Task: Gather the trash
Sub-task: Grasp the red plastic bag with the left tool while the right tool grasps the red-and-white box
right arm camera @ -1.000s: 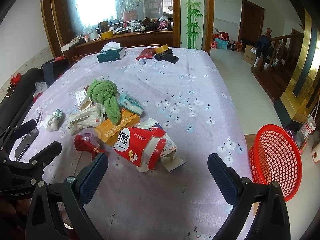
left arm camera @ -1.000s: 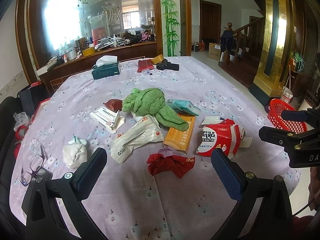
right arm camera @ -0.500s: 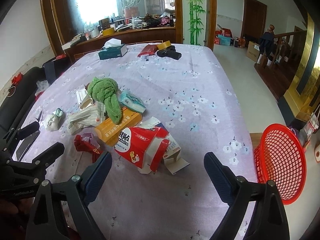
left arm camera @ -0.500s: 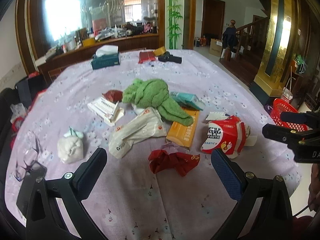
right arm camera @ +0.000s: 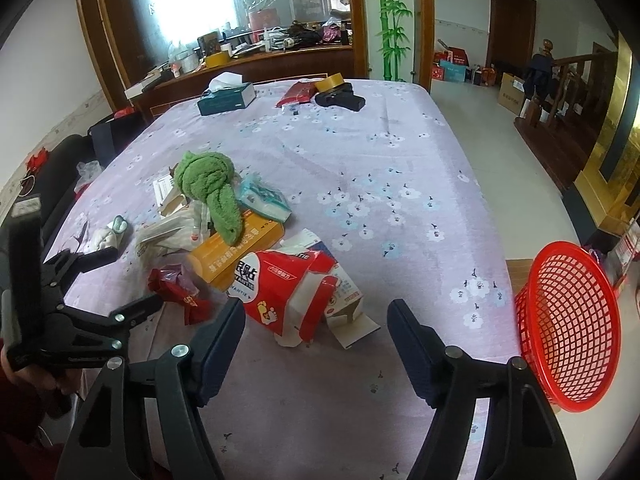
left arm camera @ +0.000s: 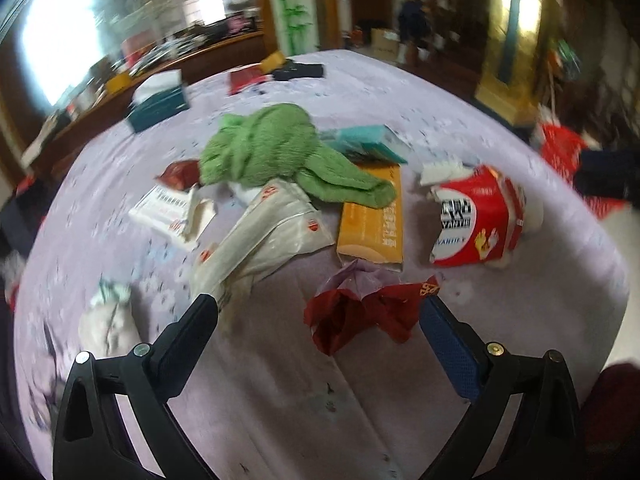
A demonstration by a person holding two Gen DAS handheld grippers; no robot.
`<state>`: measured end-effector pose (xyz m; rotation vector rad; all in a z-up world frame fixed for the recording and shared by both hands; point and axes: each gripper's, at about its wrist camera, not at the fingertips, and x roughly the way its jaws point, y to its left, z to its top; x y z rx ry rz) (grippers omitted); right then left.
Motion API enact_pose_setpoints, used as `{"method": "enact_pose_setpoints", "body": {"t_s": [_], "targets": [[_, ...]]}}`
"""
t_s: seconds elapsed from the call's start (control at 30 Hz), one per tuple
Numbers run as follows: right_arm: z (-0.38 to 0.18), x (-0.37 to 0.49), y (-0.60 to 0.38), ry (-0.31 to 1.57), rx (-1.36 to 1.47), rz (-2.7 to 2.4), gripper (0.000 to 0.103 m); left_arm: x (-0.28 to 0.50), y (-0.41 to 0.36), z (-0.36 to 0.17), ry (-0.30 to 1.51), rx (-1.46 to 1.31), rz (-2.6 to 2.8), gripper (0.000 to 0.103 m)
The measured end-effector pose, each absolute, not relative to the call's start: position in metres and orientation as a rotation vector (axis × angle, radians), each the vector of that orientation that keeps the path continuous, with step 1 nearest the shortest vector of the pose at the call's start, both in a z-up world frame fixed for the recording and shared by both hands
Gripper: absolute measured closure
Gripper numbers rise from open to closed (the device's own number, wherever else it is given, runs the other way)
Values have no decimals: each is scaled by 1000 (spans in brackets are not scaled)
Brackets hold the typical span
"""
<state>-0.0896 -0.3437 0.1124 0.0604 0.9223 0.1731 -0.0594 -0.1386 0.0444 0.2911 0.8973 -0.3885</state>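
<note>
Between closing right gripper [right arm camera: 316,320] and open left gripper [left arm camera: 318,312], unheld red "YANTIE" packet [right arm camera: 280,292].

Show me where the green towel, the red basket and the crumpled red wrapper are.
green towel [right arm camera: 208,184]: right wrist view, on its bunched upper part.
red basket [right arm camera: 568,320]: right wrist view, on its mesh wall.
crumpled red wrapper [left arm camera: 360,312]: left wrist view, on its middle folds.

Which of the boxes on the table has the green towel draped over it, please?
The flat orange box; the green towel trails onto it, unlike the torn red box.

Bright window [right arm camera: 176,4], white floor [right arm camera: 492,128]
</note>
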Motion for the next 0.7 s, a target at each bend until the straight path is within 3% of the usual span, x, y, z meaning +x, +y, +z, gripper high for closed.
{"method": "enact_pose_setpoints", "body": {"t_s": [0.1, 0.27, 0.4, 0.57, 0.7], "targets": [[111, -88, -349, 931, 73, 162, 25, -51, -146, 36, 913, 315, -433, 9], [108, -86, -353, 948, 102, 172, 25, -35, -159, 17, 976, 315, -457, 49], [103, -84, -351, 971, 131, 207, 25, -32, -164, 15, 996, 256, -482, 71], [89, -76, -346, 1027, 197, 272, 26, -36, -164, 19, 991, 222, -471, 75], [71, -70, -347, 1086, 285, 314, 39, -49, -158, 29, 977, 184, -482, 75]]}}
